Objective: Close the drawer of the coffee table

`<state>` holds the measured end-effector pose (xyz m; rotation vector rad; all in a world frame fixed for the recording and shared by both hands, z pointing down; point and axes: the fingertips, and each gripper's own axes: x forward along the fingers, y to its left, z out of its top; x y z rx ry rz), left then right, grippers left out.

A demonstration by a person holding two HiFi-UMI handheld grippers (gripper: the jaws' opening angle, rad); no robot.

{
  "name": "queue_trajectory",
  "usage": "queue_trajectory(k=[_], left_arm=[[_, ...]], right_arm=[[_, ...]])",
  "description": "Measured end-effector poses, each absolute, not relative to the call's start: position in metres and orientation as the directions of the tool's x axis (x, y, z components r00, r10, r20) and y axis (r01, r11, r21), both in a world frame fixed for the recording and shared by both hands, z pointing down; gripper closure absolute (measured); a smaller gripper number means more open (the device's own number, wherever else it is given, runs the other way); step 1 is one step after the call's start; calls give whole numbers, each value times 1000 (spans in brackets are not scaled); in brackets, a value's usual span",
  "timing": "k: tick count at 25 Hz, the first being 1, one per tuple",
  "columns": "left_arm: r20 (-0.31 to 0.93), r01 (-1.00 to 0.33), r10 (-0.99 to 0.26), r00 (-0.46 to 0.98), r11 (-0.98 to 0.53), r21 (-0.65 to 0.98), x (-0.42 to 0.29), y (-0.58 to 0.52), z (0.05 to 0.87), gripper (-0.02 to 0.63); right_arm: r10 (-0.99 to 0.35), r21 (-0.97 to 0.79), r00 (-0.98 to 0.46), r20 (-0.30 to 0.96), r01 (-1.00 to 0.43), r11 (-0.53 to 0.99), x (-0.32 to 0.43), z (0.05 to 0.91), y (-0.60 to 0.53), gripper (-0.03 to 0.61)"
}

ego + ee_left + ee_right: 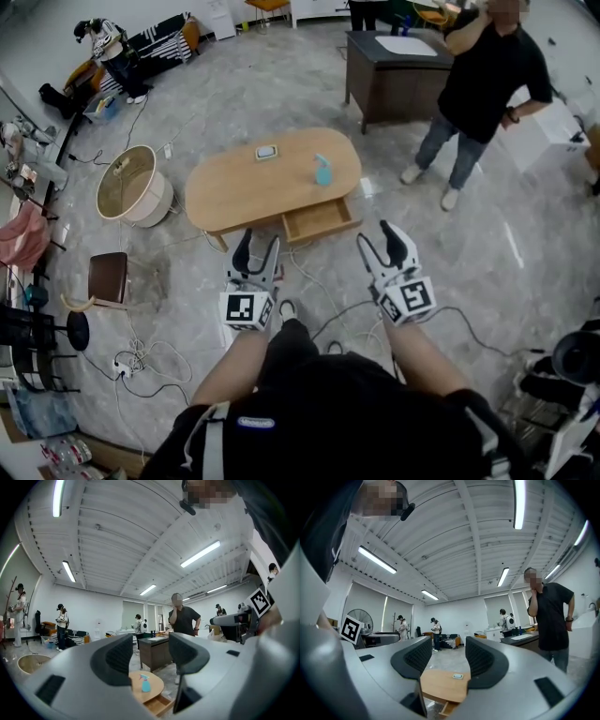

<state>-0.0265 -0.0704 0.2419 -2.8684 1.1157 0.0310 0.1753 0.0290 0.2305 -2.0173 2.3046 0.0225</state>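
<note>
Plainly, left hand-held gripper (258,246) and right hand-held gripper (377,236) gape empty near the open drawer (319,220).

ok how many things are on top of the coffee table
2. A blue spray bottle stands near the right end, behind the open drawer; a small flat white item lies by the far edge, near the middle. Nothing seems hidden.

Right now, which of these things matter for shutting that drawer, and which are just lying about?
For the job: the open drawer, its table, the left gripper and right gripper, both with fingers apart and empty.

Lying about: spray bottle, round tub, stool, desk, floor cables.
</note>
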Motion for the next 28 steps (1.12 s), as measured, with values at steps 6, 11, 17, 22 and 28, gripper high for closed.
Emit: queue_trajectory(k=[6,11,17,22,28], left_arm=[[1,-622,-623,782,-782,-25,2,-122,280,374],[64,-562,-561,825,-827,-13,24,-161,319,374],[122,-520,-516,848,-854,3,39,-201,377,374],[137,-510,-505,852,-860,3,56,-216,431,374],[128,-529,-527,840,-848,-25,70,-226,475,374]], right_arm=[[-996,5,-77,-42,-997,77,199,257,-7,379],[-1000,-20,-18,-20,-1000,18,213,290,-44,379],[-998,-12,24,50,-1000,-25,220,353,-92,379],[-998,-31,44,54,-998,-46,234,403,-109,379],[-998,-52,32,62,-998,-35,242,451,-113,379]])
